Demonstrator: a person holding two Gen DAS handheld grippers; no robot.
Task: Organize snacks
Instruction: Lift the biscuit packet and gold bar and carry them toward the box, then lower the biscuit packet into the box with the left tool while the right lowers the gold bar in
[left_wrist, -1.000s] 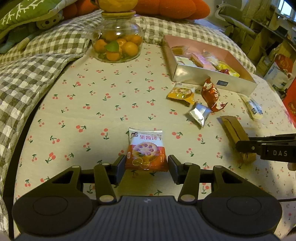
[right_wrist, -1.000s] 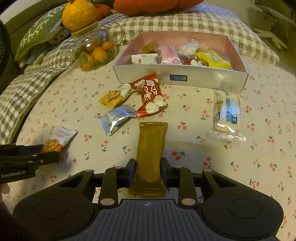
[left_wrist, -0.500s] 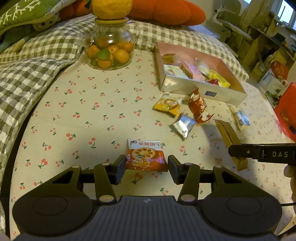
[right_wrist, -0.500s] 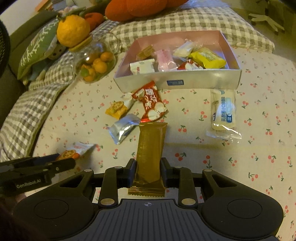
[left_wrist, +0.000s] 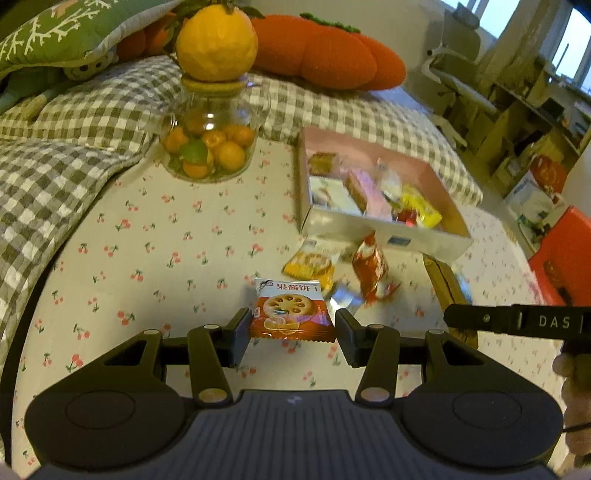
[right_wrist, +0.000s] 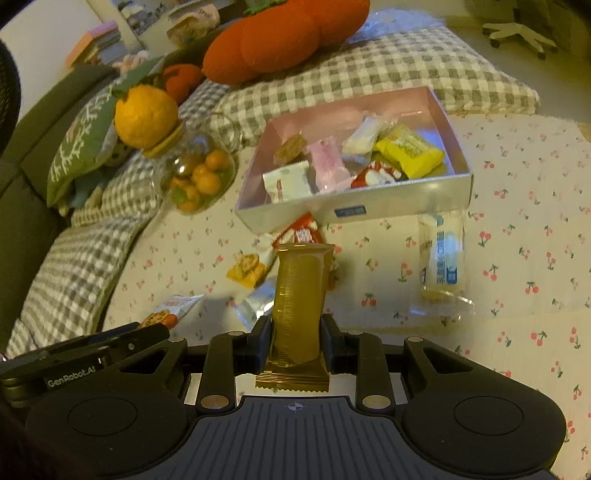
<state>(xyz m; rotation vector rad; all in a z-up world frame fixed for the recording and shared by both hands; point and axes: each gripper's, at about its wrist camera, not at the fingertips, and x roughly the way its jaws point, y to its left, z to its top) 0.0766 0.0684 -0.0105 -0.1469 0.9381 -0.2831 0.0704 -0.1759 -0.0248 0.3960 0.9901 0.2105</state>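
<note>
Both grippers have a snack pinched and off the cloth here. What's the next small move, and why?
Probably carry both toward the box and release over it. The left gripper grips the biscuit packet, the right gripper the gold bar, both clear of the tablecloth. The box is open, already holds snacks, and has bare floor at its far end.

"DAS" on right hand-held gripper (left_wrist: 517, 321), "GenRobot.AI" on left hand-held gripper (right_wrist: 85, 365)

Cherry-print cloth (right_wrist: 517, 258) bears box (right_wrist: 369, 206), jar (right_wrist: 199, 173), seemingly five packets.
</note>
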